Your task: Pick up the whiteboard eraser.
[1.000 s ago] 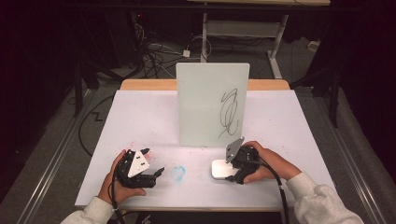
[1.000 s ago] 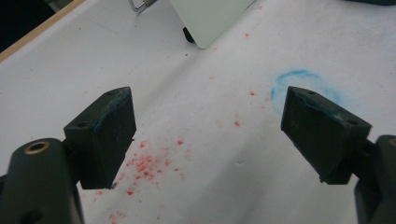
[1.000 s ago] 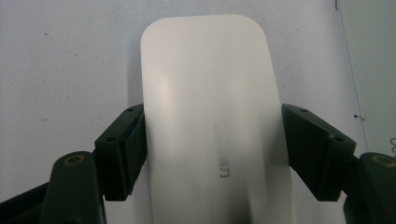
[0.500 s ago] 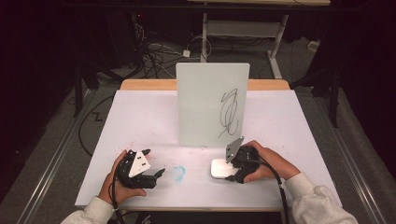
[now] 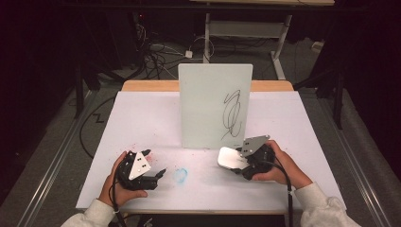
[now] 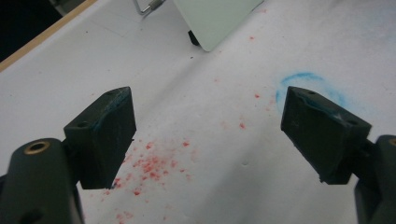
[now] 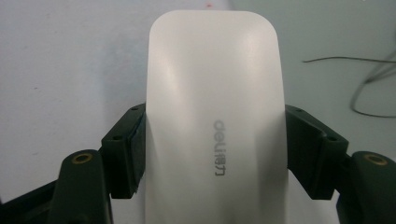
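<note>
An upright whiteboard (image 5: 215, 106) with a black scribble (image 5: 231, 115) stands in the middle of the white table (image 5: 142, 118). Just in front of its right lower corner, my right gripper (image 5: 236, 163) is shut on a white board eraser (image 5: 231, 158). In the right gripper view the eraser (image 7: 212, 116) sits squeezed between both jaws, and the scribble (image 7: 373, 84) shows at the upper right. My left gripper (image 5: 155, 161) rests low on the table at the front left, open with nothing between its jaws (image 6: 205, 126). The board's lower corner (image 6: 215, 18) lies ahead of it.
A faint blue smudge (image 5: 180, 175) marks the table between the two grippers, close to the left gripper's right jaw (image 6: 308, 81). Red specks (image 6: 152, 165) dot the surface under the left gripper. Cables and desk legs lie on the floor beyond the table.
</note>
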`<action>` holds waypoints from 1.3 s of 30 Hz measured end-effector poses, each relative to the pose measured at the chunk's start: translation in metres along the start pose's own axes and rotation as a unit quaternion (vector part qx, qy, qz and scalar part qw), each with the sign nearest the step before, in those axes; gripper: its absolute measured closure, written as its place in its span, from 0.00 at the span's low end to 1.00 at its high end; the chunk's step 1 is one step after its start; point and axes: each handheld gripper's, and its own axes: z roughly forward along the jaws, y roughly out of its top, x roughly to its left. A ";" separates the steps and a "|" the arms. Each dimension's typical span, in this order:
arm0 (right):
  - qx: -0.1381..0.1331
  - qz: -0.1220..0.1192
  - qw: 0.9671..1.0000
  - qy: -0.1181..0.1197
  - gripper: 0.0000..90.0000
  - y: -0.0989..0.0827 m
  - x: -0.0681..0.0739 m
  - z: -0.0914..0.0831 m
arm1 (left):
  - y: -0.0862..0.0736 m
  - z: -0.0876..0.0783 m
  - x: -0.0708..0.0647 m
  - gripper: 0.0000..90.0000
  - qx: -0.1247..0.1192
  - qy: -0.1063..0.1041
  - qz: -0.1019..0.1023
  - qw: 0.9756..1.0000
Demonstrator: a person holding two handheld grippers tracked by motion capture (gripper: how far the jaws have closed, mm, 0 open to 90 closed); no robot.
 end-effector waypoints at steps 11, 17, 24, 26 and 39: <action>-0.074 0.041 0.991 -0.107 0.34 -0.008 0.002 -0.019 | -0.001 -0.003 0.004 0.19 -0.007 0.013 -0.001 1.000; -0.099 0.048 0.985 -0.132 0.34 -0.011 0.005 -0.026 | -0.001 -0.002 0.005 0.19 -0.008 0.012 -0.006 1.000; -0.122 0.060 0.980 -0.145 0.34 -0.014 0.005 -0.033 | -0.002 -0.001 0.008 0.19 -0.012 0.013 -0.011 1.000; -0.127 0.063 0.978 -0.150 0.34 -0.015 0.005 -0.035 | -0.003 -0.001 0.010 0.19 -0.012 0.013 -0.013 1.000; -0.141 0.072 0.966 -0.205 0.34 -0.015 0.006 -0.036 | -0.003 -0.002 0.009 0.19 -0.009 0.015 -0.012 1.000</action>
